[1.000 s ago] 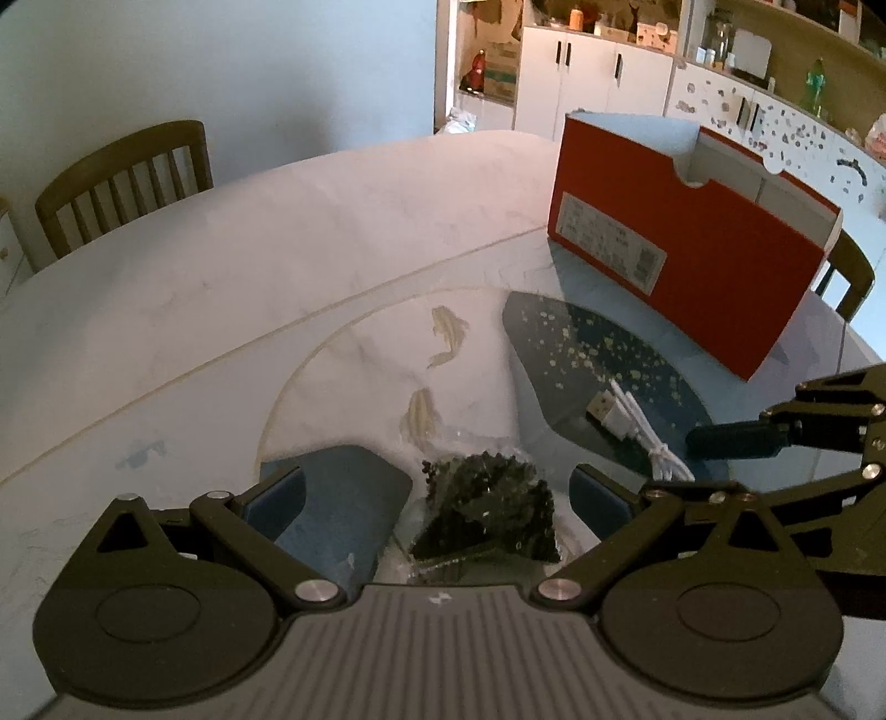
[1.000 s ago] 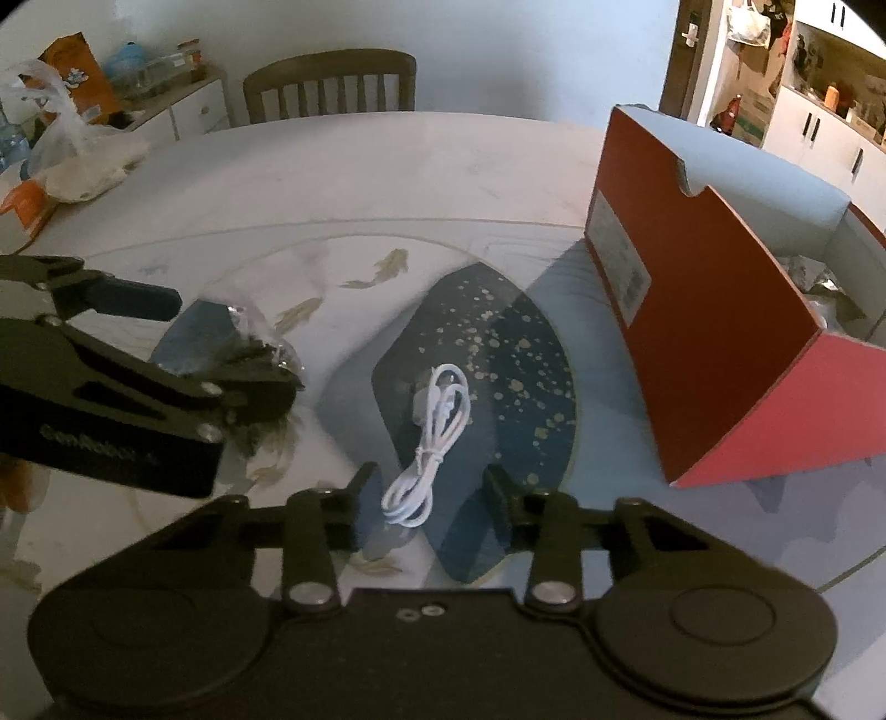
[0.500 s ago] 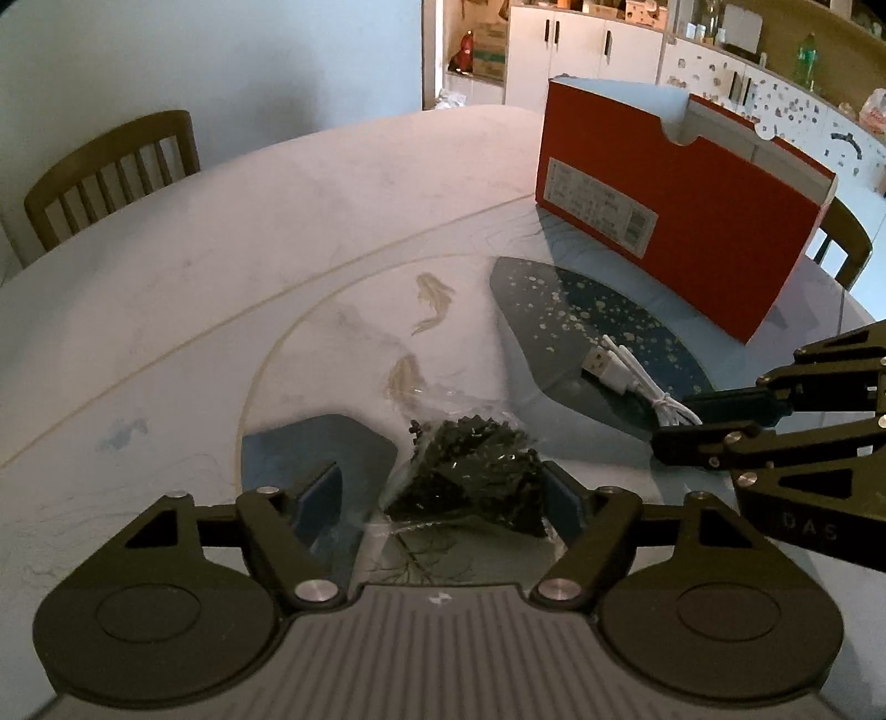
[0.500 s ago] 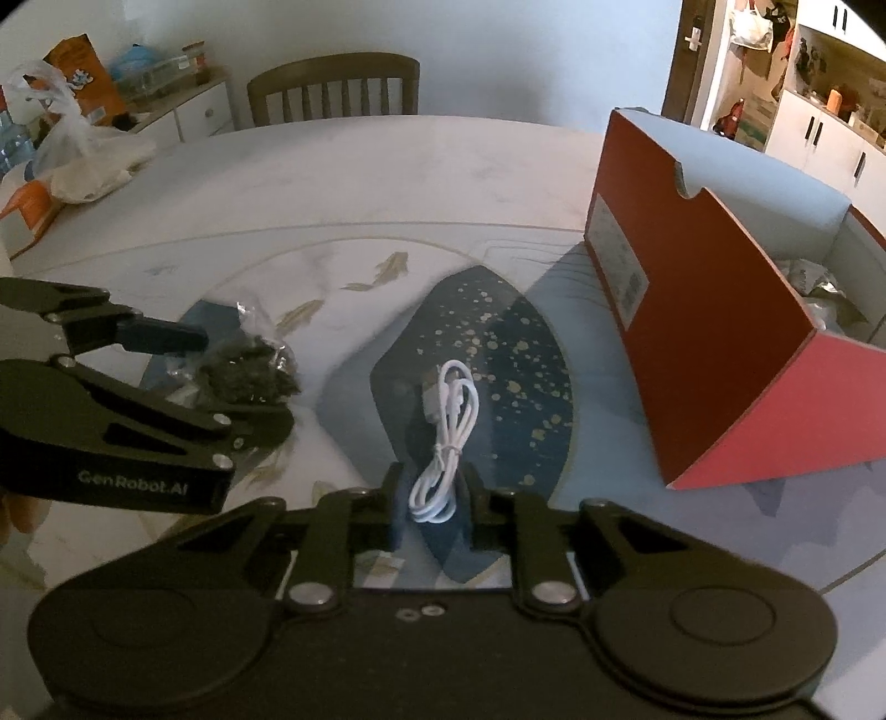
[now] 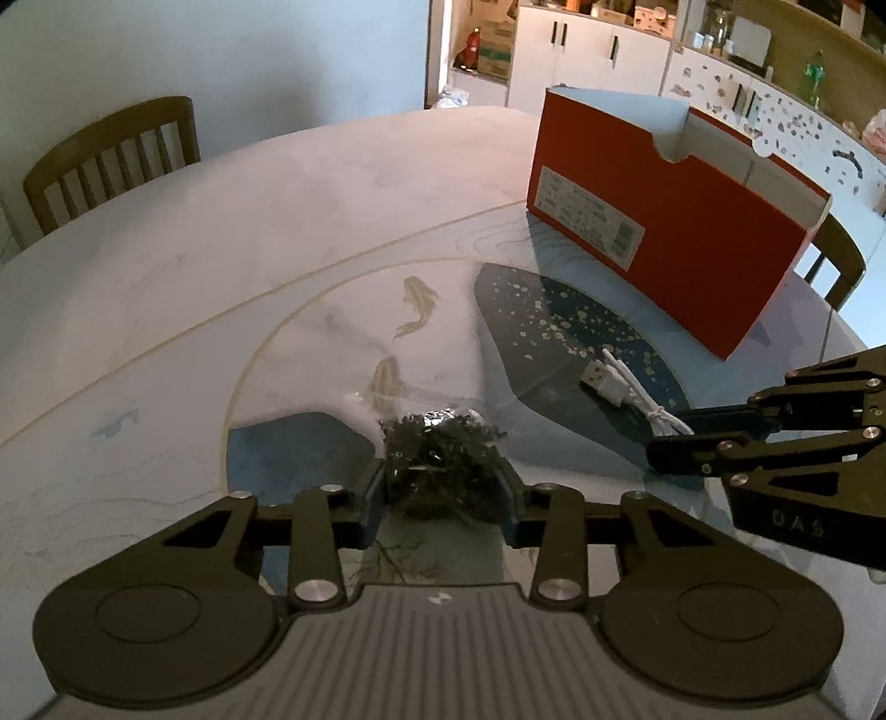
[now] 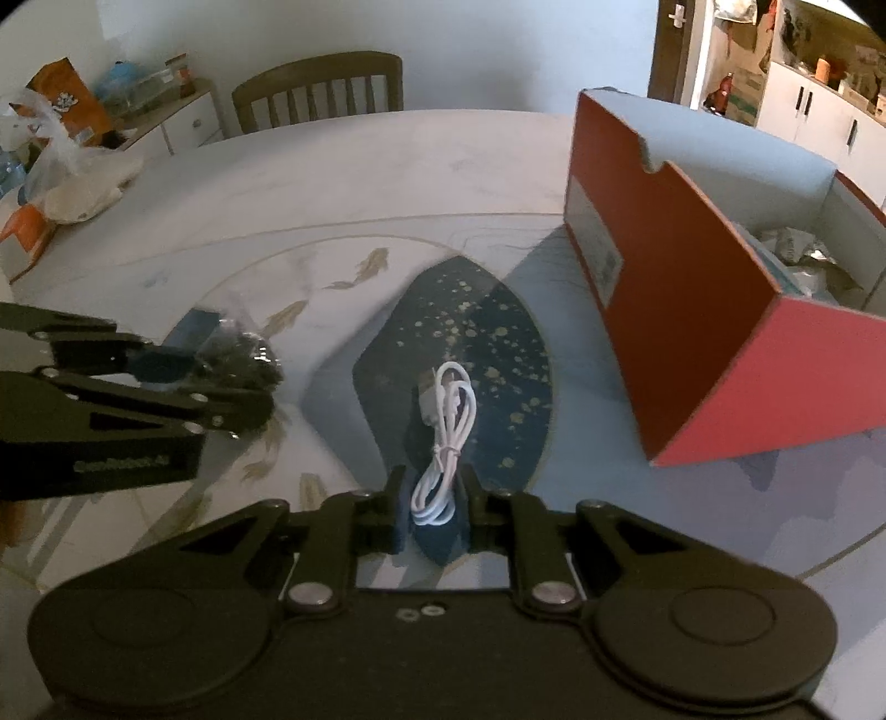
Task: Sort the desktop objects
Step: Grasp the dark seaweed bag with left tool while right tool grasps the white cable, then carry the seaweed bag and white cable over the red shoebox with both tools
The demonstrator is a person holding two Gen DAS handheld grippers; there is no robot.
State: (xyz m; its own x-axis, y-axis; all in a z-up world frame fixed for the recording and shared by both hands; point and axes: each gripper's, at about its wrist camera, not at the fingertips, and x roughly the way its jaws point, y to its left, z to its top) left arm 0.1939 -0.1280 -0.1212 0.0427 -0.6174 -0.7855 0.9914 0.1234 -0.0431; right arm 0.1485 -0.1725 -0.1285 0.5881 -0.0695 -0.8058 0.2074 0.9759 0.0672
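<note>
A clear bag of dark dried bits (image 5: 440,468) sits between the fingers of my left gripper (image 5: 441,490), which is shut on it just above the glass tabletop. The same bag (image 6: 238,360) shows at the left of the right wrist view, held by the left gripper (image 6: 221,376). My right gripper (image 6: 433,507) is shut on the near end of a coiled white USB cable (image 6: 443,443). That cable (image 5: 631,393) lies over the dark speckled patch, with the right gripper (image 5: 673,437) at its end. An open red shoebox (image 6: 692,310) stands to the right.
The red shoebox (image 5: 659,232) holds crumpled packets (image 6: 797,255). A round marble table (image 5: 221,249) has a glass turntable with fish pattern. Wooden chairs (image 5: 111,160) stand behind the table. A sideboard with bags (image 6: 72,149) is at far left, cabinets (image 5: 587,50) beyond.
Both grippers have closed: the left one onto the bag of dark bits, the right one onto the white cable's end. Both have pulled back slightly from the table.
</note>
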